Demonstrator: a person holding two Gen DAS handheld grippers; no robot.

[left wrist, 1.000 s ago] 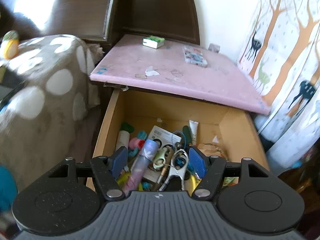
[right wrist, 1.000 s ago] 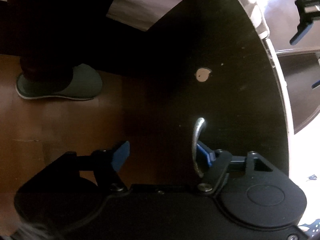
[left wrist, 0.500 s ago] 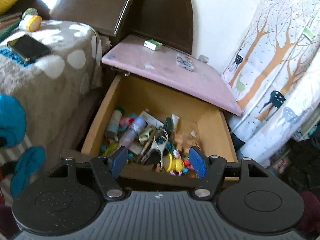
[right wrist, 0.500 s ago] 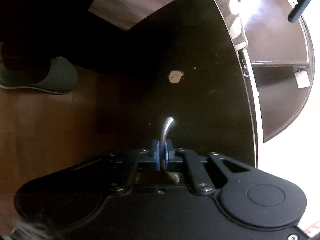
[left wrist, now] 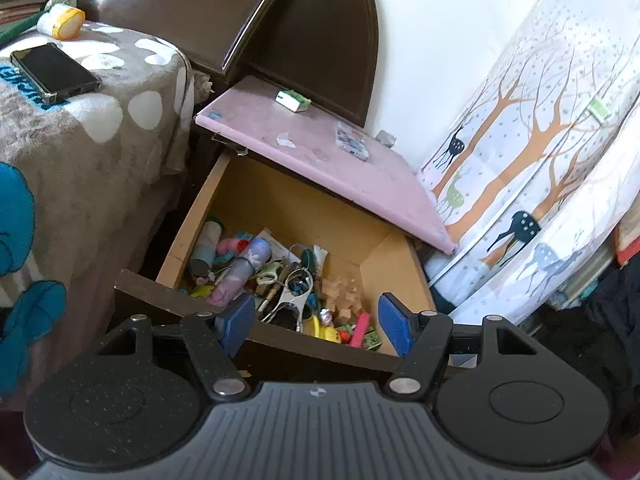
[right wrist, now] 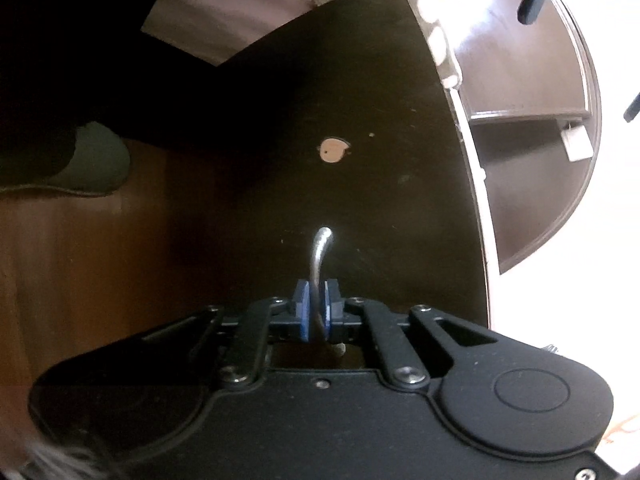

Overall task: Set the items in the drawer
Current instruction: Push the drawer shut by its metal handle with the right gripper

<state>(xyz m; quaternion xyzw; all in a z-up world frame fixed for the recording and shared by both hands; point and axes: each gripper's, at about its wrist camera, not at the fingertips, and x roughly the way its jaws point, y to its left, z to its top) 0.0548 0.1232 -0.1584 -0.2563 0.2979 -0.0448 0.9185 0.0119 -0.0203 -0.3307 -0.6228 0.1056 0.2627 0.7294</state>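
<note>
In the left wrist view the wooden drawer [left wrist: 192, 220] stands pulled open, full of small items: a lilac tube [left wrist: 240, 268], metal scissors [left wrist: 294, 296], toys and pens. My left gripper [left wrist: 316, 318] is open and empty, above the drawer's dark front edge. In the right wrist view my right gripper [right wrist: 316, 312] is shut on the curved metal drawer handle [right wrist: 320, 252] on the dark drawer front [right wrist: 340, 100].
A pink nightstand top [left wrist: 320, 168] overhangs the drawer and carries a green-white box [left wrist: 294, 100] and a small pack [left wrist: 352, 142]. A bed with a spotted blanket [left wrist: 80, 140], a phone [left wrist: 52, 72] and a bottle [left wrist: 60, 20] lies left. A tree-print curtain [left wrist: 540, 140] hangs right. A slipper [right wrist: 92, 160] rests on the floor.
My right gripper closed on the drawer handle. My left gripper drew back and up from the drawer, so more of the bed and curtain shows.
</note>
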